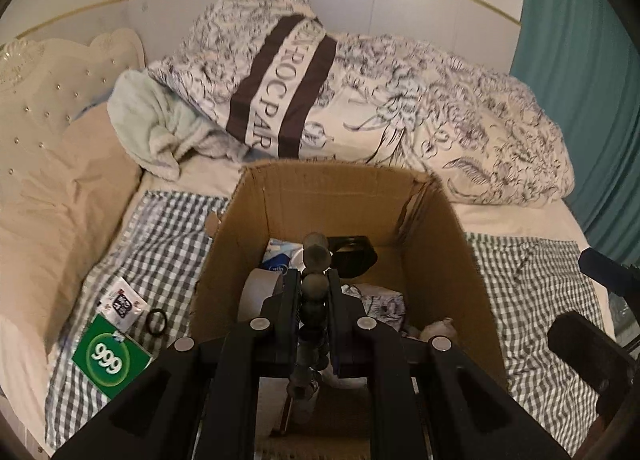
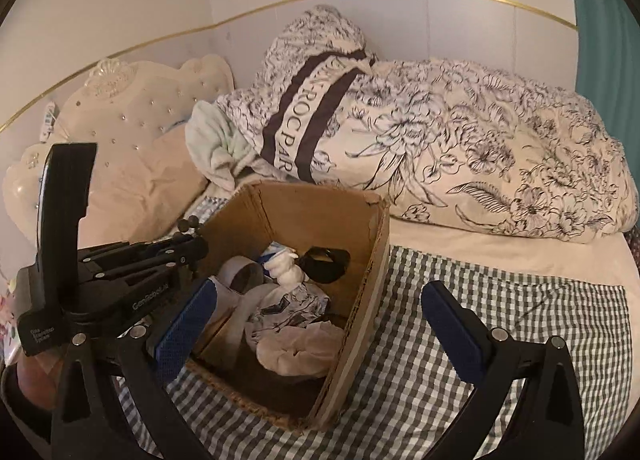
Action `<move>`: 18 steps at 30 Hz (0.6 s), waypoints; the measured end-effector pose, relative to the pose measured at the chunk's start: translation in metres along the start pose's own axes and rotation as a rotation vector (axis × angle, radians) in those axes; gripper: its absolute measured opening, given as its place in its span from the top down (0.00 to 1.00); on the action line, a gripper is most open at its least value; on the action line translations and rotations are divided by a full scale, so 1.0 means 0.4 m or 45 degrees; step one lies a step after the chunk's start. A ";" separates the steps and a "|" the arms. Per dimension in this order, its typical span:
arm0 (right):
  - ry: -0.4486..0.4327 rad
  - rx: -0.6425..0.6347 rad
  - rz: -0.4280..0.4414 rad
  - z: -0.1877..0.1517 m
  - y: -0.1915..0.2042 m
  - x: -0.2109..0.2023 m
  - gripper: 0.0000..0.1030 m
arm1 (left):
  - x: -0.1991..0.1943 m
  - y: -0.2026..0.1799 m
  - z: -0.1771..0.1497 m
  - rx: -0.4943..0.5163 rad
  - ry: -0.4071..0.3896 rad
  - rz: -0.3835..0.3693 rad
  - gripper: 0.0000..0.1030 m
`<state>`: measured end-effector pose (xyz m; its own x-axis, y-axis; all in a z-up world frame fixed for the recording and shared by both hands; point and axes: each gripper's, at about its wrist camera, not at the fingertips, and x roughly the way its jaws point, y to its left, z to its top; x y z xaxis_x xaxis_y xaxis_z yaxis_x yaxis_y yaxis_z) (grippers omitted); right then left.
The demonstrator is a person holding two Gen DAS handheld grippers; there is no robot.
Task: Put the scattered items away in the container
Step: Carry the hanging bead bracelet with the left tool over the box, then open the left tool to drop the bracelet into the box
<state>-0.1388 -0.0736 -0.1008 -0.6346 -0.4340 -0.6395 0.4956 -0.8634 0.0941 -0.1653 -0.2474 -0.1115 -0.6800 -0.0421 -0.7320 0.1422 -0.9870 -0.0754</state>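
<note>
The left gripper (image 1: 314, 288) is pinching a beaded tripod leg (image 1: 316, 260) above the cardboard box (image 1: 472, 260); the right gripper (image 2: 316, 324), beside the box, is standing spread.

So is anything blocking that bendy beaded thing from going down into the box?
Nothing visible does. The left tool is shut on the bendy beaded thing right over the open cardboard box. Below it lie a tape roll and other items, with some room between them.

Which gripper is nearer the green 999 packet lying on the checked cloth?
Left. The left gripper hangs over the cardboard box, with the green 999 packet just beside that box. The right gripper is open over the box's opposite side, farther off.
</note>
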 end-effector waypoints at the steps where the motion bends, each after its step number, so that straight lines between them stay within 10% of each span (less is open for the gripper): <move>1: 0.005 -0.001 0.002 0.000 0.000 0.013 0.00 | 0.015 0.001 0.002 -0.003 0.012 -0.001 0.89; 18: 0.078 0.021 -0.011 -0.012 -0.014 0.173 0.00 | 0.157 0.025 -0.009 -0.012 0.140 0.042 0.88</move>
<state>-0.1827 -0.0976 -0.1490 -0.6012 -0.4106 -0.6855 0.4801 -0.8714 0.1009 -0.2039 -0.2595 -0.1608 -0.5919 -0.0567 -0.8040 0.1705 -0.9838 -0.0562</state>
